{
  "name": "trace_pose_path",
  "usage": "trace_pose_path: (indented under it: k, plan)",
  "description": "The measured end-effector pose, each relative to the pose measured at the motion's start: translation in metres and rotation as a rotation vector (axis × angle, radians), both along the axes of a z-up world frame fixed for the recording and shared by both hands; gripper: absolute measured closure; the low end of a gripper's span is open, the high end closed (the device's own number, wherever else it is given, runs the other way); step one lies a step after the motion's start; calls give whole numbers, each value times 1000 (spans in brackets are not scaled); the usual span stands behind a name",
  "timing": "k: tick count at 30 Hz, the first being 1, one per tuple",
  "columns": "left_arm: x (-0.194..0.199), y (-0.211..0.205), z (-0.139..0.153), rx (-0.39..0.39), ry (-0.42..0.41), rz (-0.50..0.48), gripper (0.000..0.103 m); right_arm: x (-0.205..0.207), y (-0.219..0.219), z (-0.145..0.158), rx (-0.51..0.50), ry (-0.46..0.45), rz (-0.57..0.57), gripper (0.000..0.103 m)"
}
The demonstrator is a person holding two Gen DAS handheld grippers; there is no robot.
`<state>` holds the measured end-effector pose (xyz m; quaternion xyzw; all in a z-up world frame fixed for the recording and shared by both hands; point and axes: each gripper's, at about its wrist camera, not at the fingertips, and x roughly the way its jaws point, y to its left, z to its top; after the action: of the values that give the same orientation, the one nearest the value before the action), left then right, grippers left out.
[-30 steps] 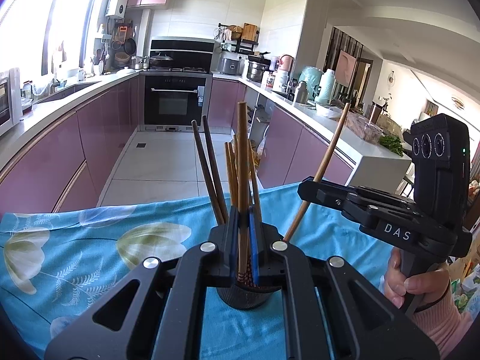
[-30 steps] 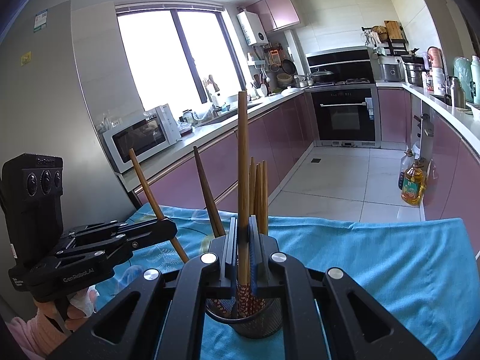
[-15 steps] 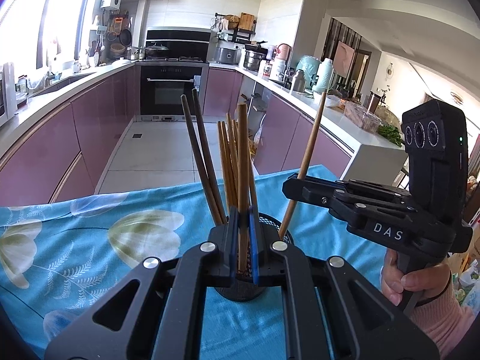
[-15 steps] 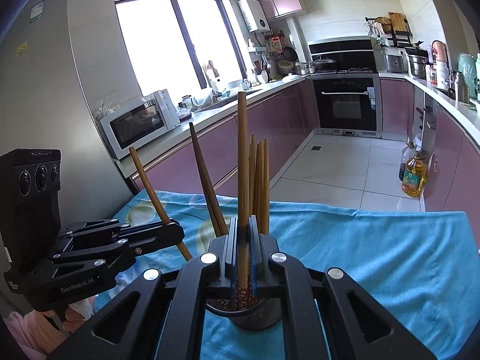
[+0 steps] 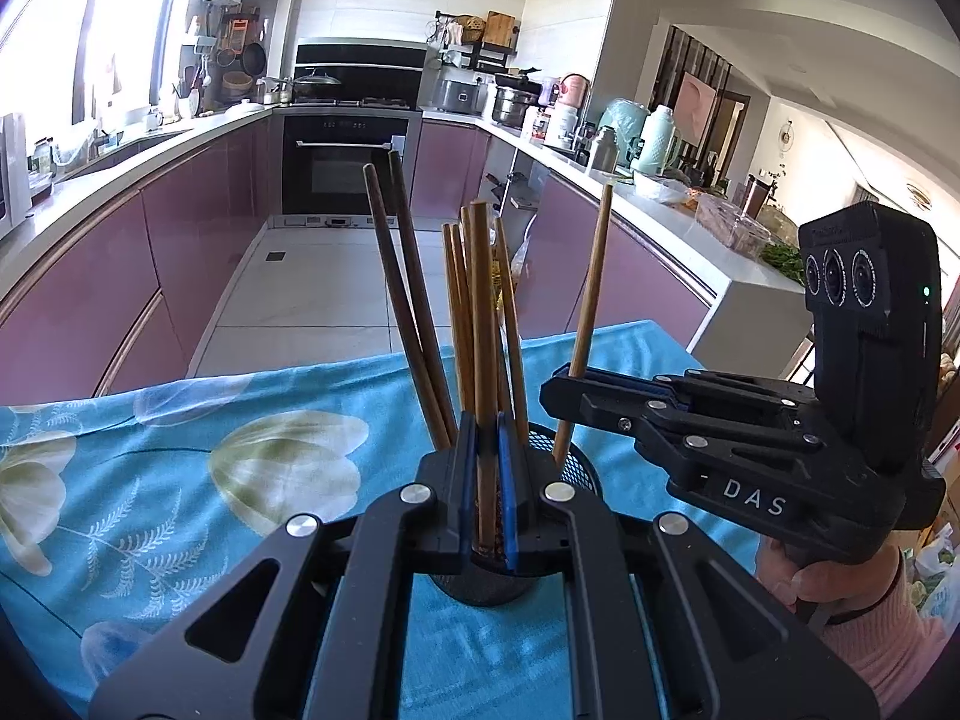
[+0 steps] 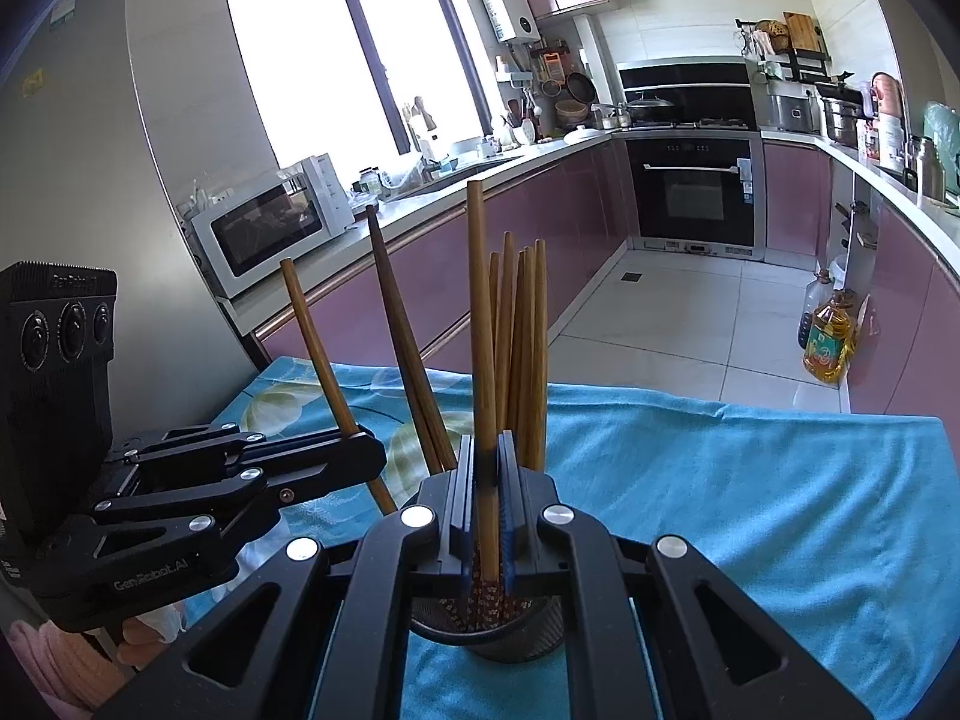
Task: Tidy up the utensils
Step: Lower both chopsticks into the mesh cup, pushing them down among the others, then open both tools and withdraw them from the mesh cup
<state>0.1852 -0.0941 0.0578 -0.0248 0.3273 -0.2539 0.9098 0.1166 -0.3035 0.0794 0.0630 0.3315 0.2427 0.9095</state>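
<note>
A black mesh holder [image 5: 577,468] [image 6: 498,630] stands on the blue cloth, with two dark chopsticks [image 5: 402,300] [image 6: 399,330] and several light wooden ones [image 5: 459,300] [image 6: 522,330] inside. My left gripper [image 5: 486,450] [image 6: 366,456] is shut on a light wooden chopstick [image 5: 483,330] [image 6: 312,336] just above the holder. My right gripper [image 6: 486,468] [image 5: 558,387] is shut on another light chopstick [image 6: 480,312] [image 5: 591,300]. Both held chopsticks stand nearly upright, their lower ends reaching into the holder's mouth.
The table carries a blue floral cloth [image 5: 150,480] [image 6: 750,480]. Beyond its far edge lie a tiled floor and purple kitchen cabinets [image 5: 90,312]. An oil bottle [image 6: 831,336] stands on the floor. A microwave [image 6: 270,222] sits on the counter. A person's hand [image 5: 804,582] holds the right gripper.
Both grippers have sunk toward the holder with their chopsticks, whose lower ends now reach deeper into it. The right gripper's chopstick stands more upright.
</note>
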Motion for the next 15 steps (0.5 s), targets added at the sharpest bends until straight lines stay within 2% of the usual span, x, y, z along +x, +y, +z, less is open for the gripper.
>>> trace_pose_path:
  k: [15]
  plan:
    - [27, -2, -10, 5, 31, 32, 95, 10, 2, -4, 17, 14, -8, 96]
